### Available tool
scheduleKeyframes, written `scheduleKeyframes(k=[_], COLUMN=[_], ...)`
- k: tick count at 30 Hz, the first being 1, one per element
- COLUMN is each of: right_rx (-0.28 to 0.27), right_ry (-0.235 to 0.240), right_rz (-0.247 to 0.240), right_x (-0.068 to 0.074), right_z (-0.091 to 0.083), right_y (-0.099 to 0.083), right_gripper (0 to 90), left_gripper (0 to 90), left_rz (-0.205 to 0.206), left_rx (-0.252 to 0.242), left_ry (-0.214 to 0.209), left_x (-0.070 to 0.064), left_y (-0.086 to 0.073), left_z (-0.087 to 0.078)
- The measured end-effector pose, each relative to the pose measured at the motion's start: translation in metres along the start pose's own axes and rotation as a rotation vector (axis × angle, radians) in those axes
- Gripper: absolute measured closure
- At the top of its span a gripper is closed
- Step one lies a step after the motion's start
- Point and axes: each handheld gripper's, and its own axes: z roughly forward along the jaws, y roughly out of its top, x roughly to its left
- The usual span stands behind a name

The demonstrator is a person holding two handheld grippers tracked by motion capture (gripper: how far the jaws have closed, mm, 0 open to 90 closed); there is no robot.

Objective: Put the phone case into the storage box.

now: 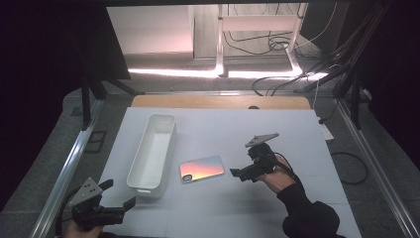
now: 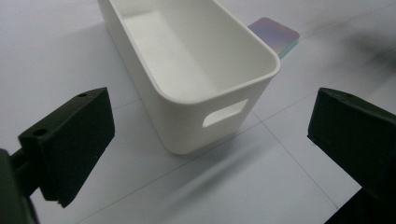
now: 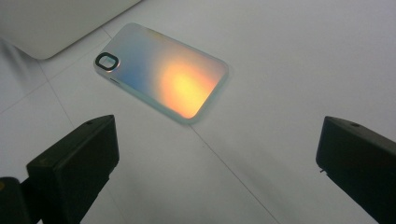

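A long white plastic bin (image 1: pixel 151 152) stands empty on the white table, left of centre, its near end showing a handle slot (image 2: pixel 225 112). An iridescent phone case (image 1: pixel 201 169) lies flat just right of it, camera hole toward the bin (image 3: pixel 107 60). My left gripper (image 1: pixel 121 198) hovers open at the table's near left corner, facing the bin's (image 2: pixel 196 70) near end. My right gripper (image 1: pixel 236 173) is open, a short way right of the phone case (image 3: pixel 163 70), with nothing between its jaws.
A wooden strip (image 1: pixel 220 101) edges the table's far side. Metal rails (image 1: pixel 69 163) run along both sides. Cables (image 1: pixel 277 44) and a white frame lie on the floor beyond. The table's right half is bare white surface (image 1: pixel 297 134).
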Motion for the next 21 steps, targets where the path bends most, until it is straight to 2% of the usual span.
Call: scheduleKeyframes(k=[12, 21], right_rx=[0.026, 0.066], right_ry=[-0.007, -0.005], right_rz=[-0.011, -0.051], right_x=[-0.001, 0.004], right_z=[0.014, 0.03], right_y=[0.006, 0.018], right_gripper=[0.0, 0.0], left_gripper=[1.3, 1.4], left_rz=[0.0, 0.001], left_rx=[0.001, 0.001], left_ry=[-0.002, -0.003], left_x=[0.0, 0.0], left_y=[0.0, 0.0], left_z=[0.0, 0.0])
